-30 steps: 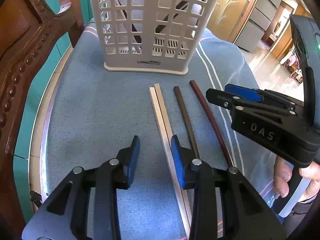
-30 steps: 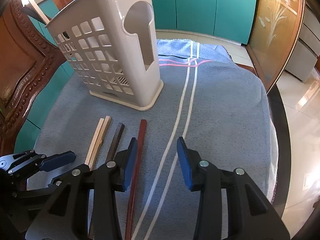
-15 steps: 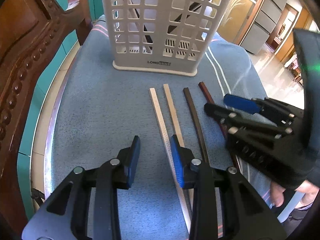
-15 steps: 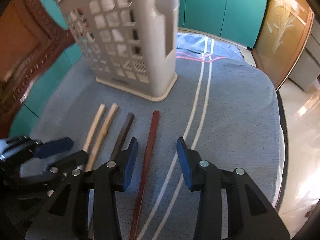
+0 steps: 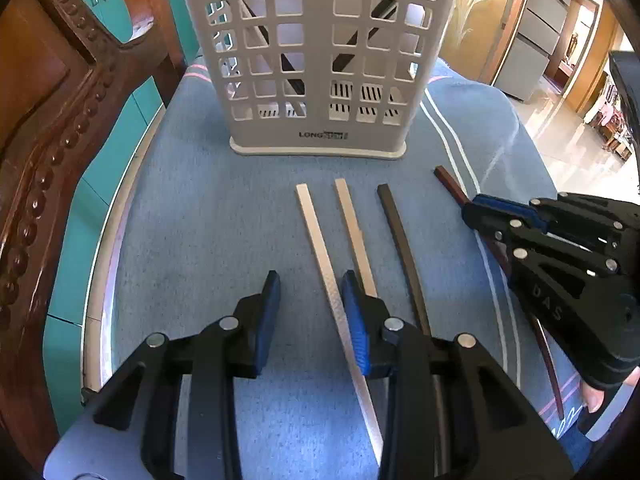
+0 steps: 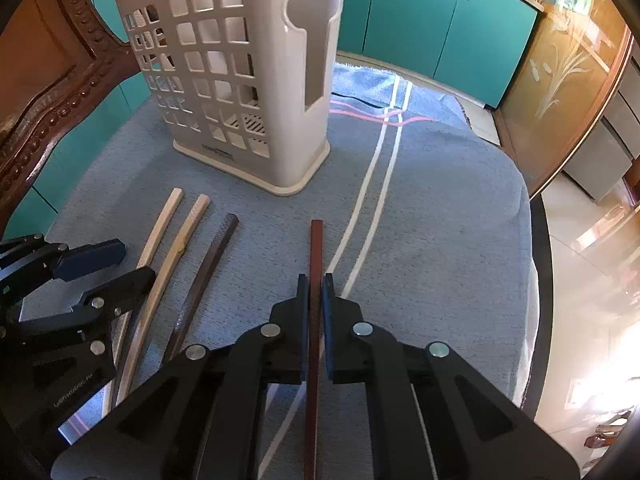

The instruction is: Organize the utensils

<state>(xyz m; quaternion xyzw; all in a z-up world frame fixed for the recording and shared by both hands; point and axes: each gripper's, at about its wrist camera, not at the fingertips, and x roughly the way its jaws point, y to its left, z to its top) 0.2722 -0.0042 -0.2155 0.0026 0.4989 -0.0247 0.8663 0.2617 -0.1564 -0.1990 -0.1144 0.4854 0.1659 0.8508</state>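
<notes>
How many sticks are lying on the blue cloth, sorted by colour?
Pale chopsticks: 2
Dark brown chopstick: 1
Reddish-brown chopstick: 1, clamped in the right gripper
Total: 4

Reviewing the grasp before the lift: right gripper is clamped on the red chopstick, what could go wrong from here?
1. The right gripper pinches the long reddish-brown chopstick with length sticking out both ways, so it may pivot in the pads.
2. The open left gripper hovers close over the pale wooden chopstick; the arms could collide.
3. The white plastic lattice utensil basket is tall, so the chopstick's tip could catch its rim.
</notes>
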